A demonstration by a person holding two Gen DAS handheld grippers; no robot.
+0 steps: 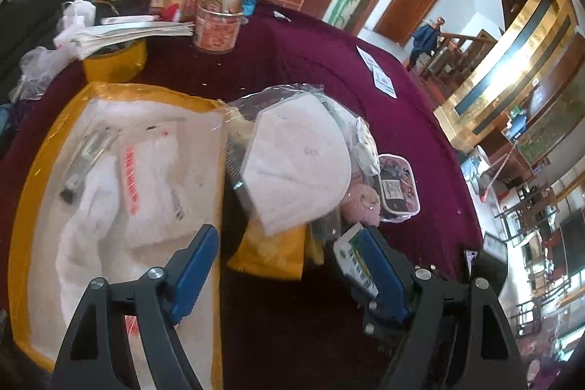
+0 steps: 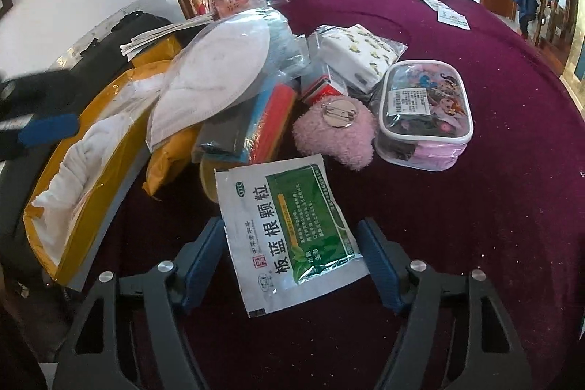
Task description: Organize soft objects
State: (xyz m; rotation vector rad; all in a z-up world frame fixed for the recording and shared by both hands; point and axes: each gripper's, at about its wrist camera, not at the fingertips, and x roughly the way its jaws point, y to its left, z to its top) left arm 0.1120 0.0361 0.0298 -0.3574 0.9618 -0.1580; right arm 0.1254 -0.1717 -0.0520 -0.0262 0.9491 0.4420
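A green-and-white medicine sachet (image 2: pixel 289 236) lies flat on the maroon tablecloth (image 2: pixel 475 207) between the fingers of my right gripper (image 2: pixel 292 262). The pads stand at its two side edges and the sachet shows no buckling. Beyond it lie a pink plush (image 2: pixel 340 137), a cartoon zip pouch (image 2: pixel 427 112), a bagged white mask (image 2: pixel 215 79) and a patterned tissue pack (image 2: pixel 358 57). My left gripper (image 1: pixel 292 269) is open and empty, hovering between the yellow box (image 1: pixel 29 207) of white cloth and the pile with the mask (image 1: pixel 296 163).
Jars and bottles (image 1: pixel 219 17) and stacked papers (image 1: pixel 135 31) crowd the table's far side. Paper slips (image 2: pixel 449 13) lie at the far right. A dark bag (image 2: pixel 120 35) sits beyond the box. Open cloth lies to the right of the pouch.
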